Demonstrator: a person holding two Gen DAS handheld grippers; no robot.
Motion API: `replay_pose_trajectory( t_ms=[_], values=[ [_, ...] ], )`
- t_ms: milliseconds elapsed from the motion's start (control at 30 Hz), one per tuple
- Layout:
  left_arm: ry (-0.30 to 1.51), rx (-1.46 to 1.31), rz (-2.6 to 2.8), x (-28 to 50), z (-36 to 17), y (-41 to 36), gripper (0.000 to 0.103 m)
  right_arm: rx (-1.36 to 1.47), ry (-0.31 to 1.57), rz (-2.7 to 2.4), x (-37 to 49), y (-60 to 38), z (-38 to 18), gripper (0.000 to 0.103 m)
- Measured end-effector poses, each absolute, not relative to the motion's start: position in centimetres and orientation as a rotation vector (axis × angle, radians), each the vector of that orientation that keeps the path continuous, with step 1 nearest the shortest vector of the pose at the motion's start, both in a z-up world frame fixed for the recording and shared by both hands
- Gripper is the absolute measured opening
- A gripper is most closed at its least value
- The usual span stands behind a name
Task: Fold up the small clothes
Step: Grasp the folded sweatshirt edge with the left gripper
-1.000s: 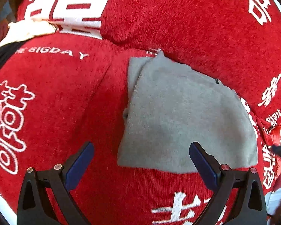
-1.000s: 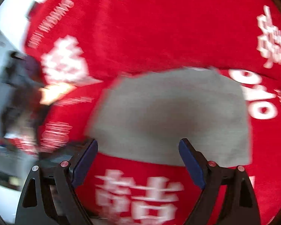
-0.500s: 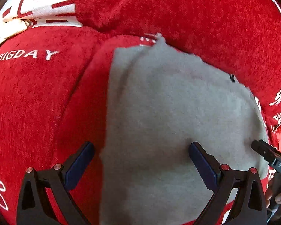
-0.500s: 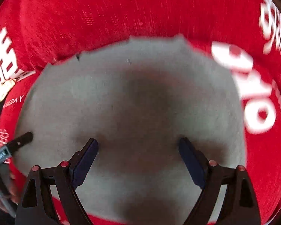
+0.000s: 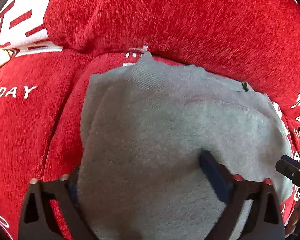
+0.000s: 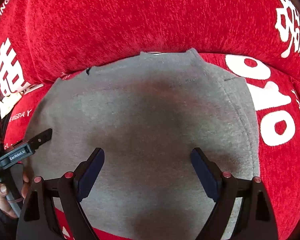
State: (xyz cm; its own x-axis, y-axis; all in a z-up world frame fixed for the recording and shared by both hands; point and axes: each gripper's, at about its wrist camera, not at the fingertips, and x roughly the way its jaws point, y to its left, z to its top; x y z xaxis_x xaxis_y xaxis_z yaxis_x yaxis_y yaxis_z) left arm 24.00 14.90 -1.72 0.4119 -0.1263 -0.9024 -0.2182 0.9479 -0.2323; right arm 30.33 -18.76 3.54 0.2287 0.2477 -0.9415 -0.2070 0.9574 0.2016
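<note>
Both hand-held grippers have come down close since a second ago: the grey garment (image 5: 160,140), then well ahead of the fingers, now fills most of both wrist views. It lies flat on a red plush cover (image 5: 170,20) printed with white characters, its far edge against the raised red cushion (image 6: 130,20) behind.

The left hand-held gripper (image 5: 138,172) is pushed into the cloth. Its right finger presses a dent into the grey fabric, and its left finger is mostly hidden at the garment's left edge, so the cloth seems to sit between the fingers; I cannot tell from these views whether they have clenched on it. The right hand-held gripper (image 6: 148,164) hovers with its fingers spread wide over the middle of the garment, grasping nothing.

The garment already looks folded at least once, with a doubled layer along its left side. The step in hand seems to be taking hold for a further fold. Next, the left fingers need to pinch the near-left edge cleanly, catching all layers, while the right either pins the cloth or takes the opposite near corner, so both lift together without dragging the fabric over the plush.
</note>
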Motion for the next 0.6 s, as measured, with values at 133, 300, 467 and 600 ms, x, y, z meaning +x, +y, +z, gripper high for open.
replay_pose_trajectory(
  t_ms=[133, 300, 467, 600],
  values=[
    [1.131, -0.326, 0.029, 23.7, -0.7, 14.7, 0.048, 0.027, 1.297, 0.315, 30.6, -18.3, 3.4, 0.091],
    [1.134, -0.291, 0.056, 23.6, 0.2, 14.4, 0.035, -0.121, 1.290, 0.287, 31.2, -16.0, 2.0, 0.102],
    [1.134, -0.276, 0.059, 23.3, 0.7, 14.2, 0.033, -0.201, 1.285, 0.260, 31.4, -14.5, 1.9, 0.103],
    [1.137, -0.303, 0.057, 23.3, 1.0, 14.4, 0.031, -0.056, 1.277, 0.256, 30.9, -15.8, 3.4, 0.103]
  ],
)
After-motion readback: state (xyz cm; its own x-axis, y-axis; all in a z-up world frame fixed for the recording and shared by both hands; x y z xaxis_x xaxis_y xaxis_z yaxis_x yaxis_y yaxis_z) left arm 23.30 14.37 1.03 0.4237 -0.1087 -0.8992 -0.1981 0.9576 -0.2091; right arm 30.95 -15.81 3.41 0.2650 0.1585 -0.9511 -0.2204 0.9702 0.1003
